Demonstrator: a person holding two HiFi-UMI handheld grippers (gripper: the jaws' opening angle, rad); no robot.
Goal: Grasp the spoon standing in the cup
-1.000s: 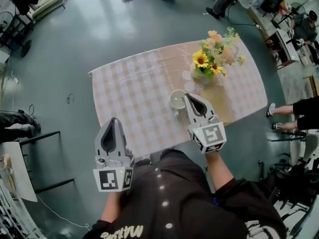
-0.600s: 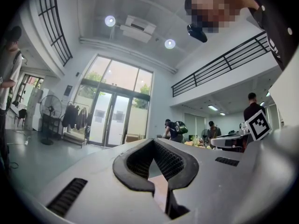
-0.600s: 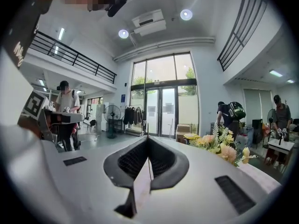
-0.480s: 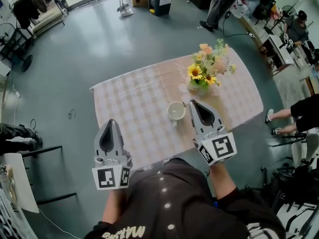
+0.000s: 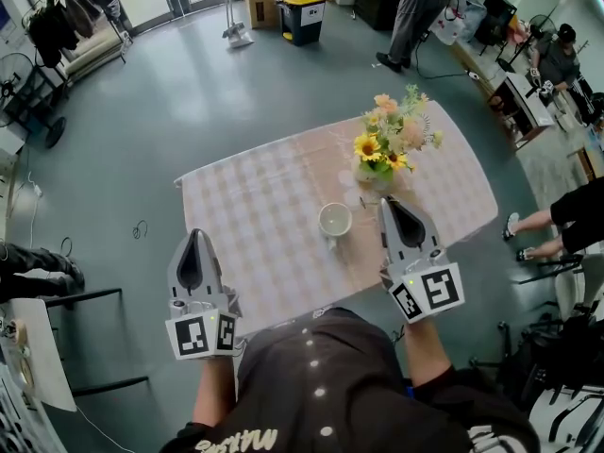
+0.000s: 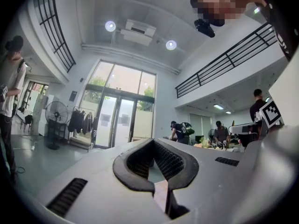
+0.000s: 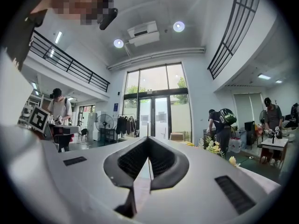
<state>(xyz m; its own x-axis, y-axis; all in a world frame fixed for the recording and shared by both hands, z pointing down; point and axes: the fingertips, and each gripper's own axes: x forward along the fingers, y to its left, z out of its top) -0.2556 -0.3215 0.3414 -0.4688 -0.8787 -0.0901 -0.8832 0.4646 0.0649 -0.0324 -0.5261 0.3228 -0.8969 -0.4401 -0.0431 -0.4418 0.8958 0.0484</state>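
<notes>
A white cup stands near the middle of the checked table; I see no spoon in it. My right gripper hovers just right of the cup, beside the flowers, jaws shut. In the right gripper view a thin sliver, seemingly the spoon handle, runs between the closed pads of the right gripper. My left gripper hangs off the table's near left corner, shut and empty. Its tips meet in the left gripper view.
A vase of yellow and pink flowers stands just beyond the right gripper. People stand at the back and at the right edge. A yellow-lidded bin and desks line the room's far side.
My right gripper has drawn away from over the cup, to the right and toward me, still shut. The left gripper has drifted slightly left.
</notes>
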